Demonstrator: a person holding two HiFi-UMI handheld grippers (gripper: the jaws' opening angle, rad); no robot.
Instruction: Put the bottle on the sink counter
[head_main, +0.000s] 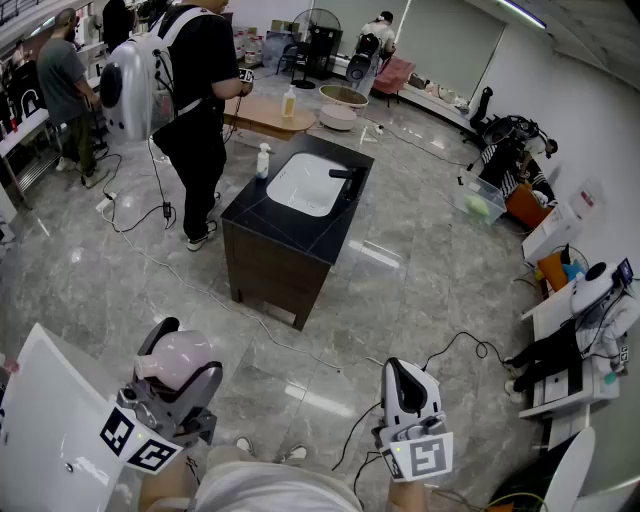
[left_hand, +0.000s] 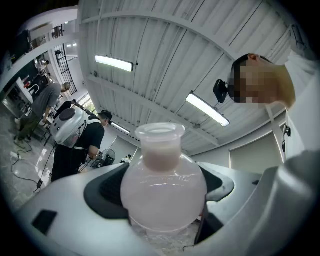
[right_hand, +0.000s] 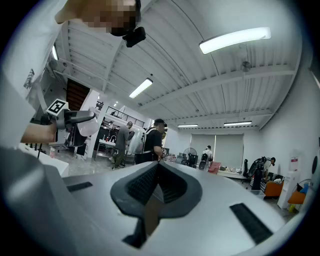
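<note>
Bottle (left_hand: 162, 182) (a round, pale pink one with a short wide neck) sits between the jaws of the left gripper (head_main: 186, 370). The jaws stand wide apart and close on its bulging body from both sides, their dark pads against it. In the left gripper view the neck points to 12 o'clock, with the ceiling lights behind it. In the head view the bottle and that gripper are at 7 o'clock, low in the frame and raised off the floor.

The right gripper (right_hand: 156, 172) is at 5 o'clock in the head view. Its jaws are brought together with nothing between them.

The sink table (head_main: 268, 218), a dark cabinet with a black top, stands on the grey tiled floor (head_main: 400, 290) at about 12 o'clock from both grippers and well apart from them. A white basin (head_main: 305, 185) is set into its top. A black faucet (head_main: 345, 174) sits at the basin's 3 o'clock edge, and a small dispenser (head_main: 264, 160) stands at its 10 o'clock corner. A person in black (head_main: 195, 90) stands just beside the table at its 10 o'clock side.
</note>
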